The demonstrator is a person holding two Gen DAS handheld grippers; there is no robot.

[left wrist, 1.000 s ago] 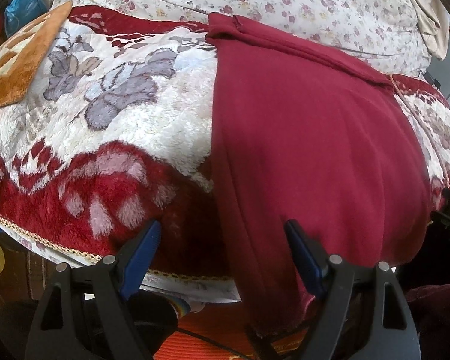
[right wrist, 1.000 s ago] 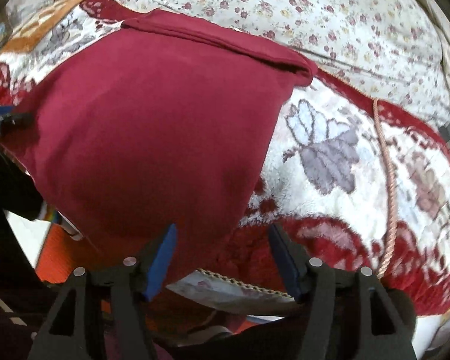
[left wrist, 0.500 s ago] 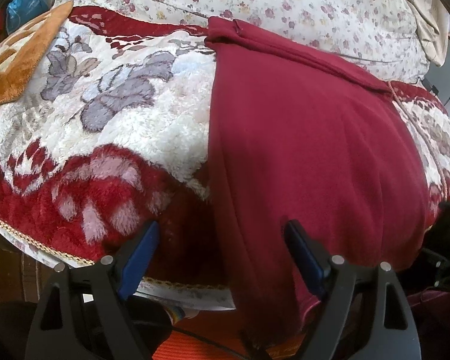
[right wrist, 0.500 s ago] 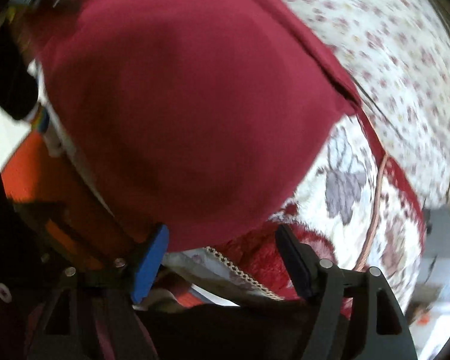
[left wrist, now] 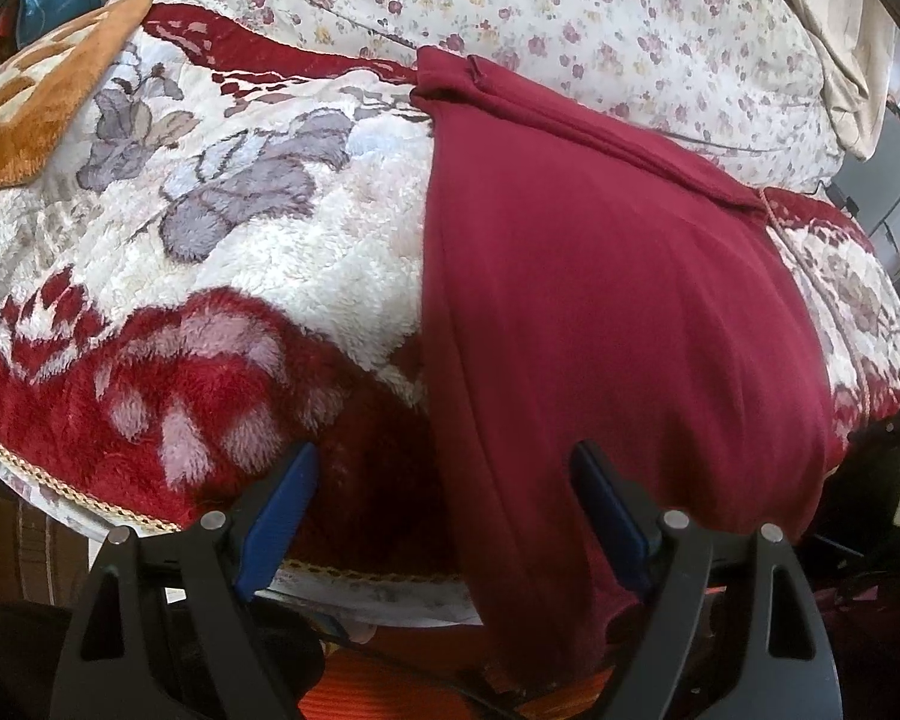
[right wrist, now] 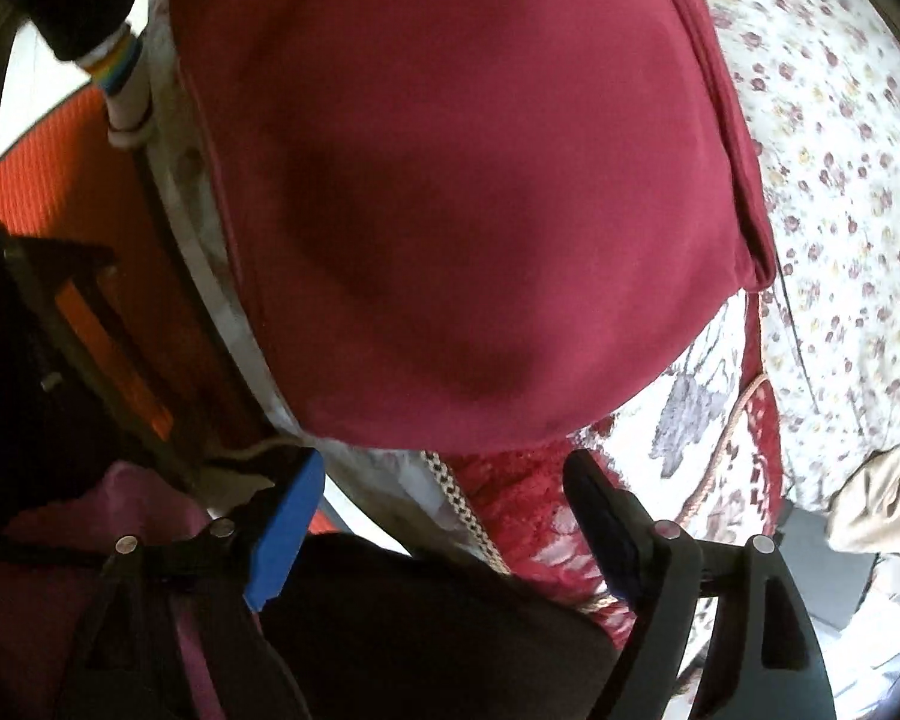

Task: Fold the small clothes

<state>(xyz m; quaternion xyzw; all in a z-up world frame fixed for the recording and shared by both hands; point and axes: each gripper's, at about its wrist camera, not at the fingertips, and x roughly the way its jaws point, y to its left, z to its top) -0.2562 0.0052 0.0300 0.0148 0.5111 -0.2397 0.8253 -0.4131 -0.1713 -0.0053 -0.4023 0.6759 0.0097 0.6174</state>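
Note:
A dark red garment (left wrist: 600, 300) lies spread flat on a plush red-and-white flowered blanket (left wrist: 240, 228), its near end hanging over the bed's front edge. My left gripper (left wrist: 444, 480) stands open at that edge. The garment's hanging left border falls between its blue-padded fingers (left wrist: 282, 498), but the pads do not press it. In the rolled right wrist view the same garment (right wrist: 480, 180) fills the upper middle. My right gripper (right wrist: 444, 480) is opening its jaws just short of the garment's near corner, with only the blanket's braided trim (right wrist: 456, 498) between them.
A small-flowered quilt (left wrist: 570, 12) covers the bed behind the garment, with a beige cloth (left wrist: 846, 48) at the far right. An orange cushion (left wrist: 36, 108) lies at the left. Below the bed edge are an orange mat (right wrist: 60, 150), a pink cloth (right wrist: 90, 540) and a dark sleeve with a striped cuff (right wrist: 114, 66).
The right wrist view has rolled strongly and dropped toward the bed's edge, and the right jaws have spread wider. The left gripper has stayed put and the garment lies as before.

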